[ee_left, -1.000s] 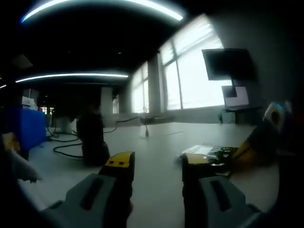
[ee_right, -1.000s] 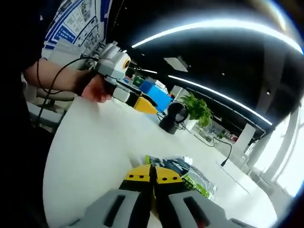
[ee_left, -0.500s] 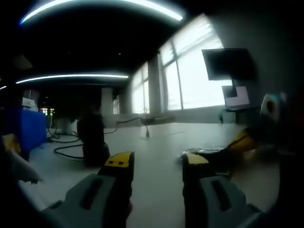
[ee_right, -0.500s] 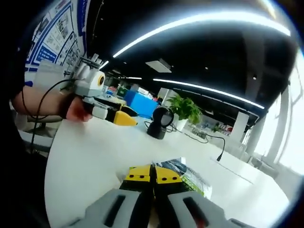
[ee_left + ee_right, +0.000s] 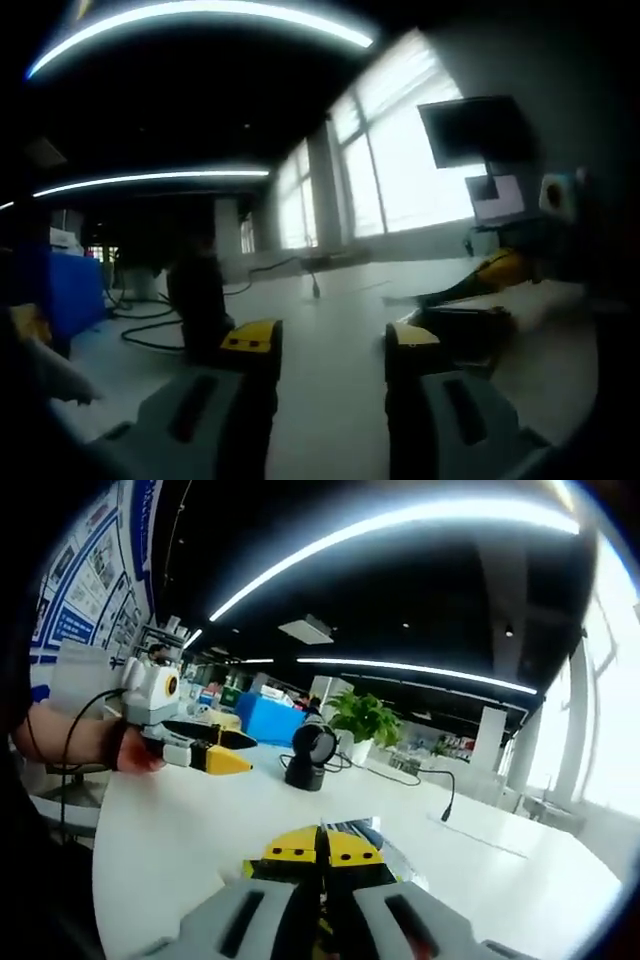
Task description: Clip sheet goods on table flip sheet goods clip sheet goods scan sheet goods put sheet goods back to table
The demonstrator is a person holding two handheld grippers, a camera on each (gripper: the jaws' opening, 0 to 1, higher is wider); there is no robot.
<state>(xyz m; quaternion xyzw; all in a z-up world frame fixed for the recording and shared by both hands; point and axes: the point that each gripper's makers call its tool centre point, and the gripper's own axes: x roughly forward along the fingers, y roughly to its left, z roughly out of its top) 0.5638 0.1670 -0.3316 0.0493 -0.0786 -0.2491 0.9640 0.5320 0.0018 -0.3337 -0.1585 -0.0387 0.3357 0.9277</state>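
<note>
The sheet goods (image 5: 368, 834), a dark printed flat packet, stick out just past my right gripper (image 5: 322, 846), whose yellow-tipped jaws are shut on the near edge. In the left gripper view the same packet (image 5: 458, 326) hangs dark at the right, low over the white table (image 5: 330, 300), with the right gripper (image 5: 482, 277) reaching in above it. My left gripper (image 5: 330, 342) stands open with nothing between its jaws. From the right gripper view that left gripper (image 5: 232, 751) is held by a hand (image 5: 132, 757) at the left, apart from the packet.
A black scanner on a stand (image 5: 308, 751) sits mid-table, seen also as a dark scanner (image 5: 198, 298) left of centre. A cable (image 5: 150, 320) trails beside it. A potted plant (image 5: 362, 720) and blue bins (image 5: 270, 720) stand behind. A wall monitor (image 5: 470, 130) hangs at the right.
My right gripper has risen and levelled out, still shut on the packet, which now looks lifted off the table. The left gripper has stayed open and nearly still.
</note>
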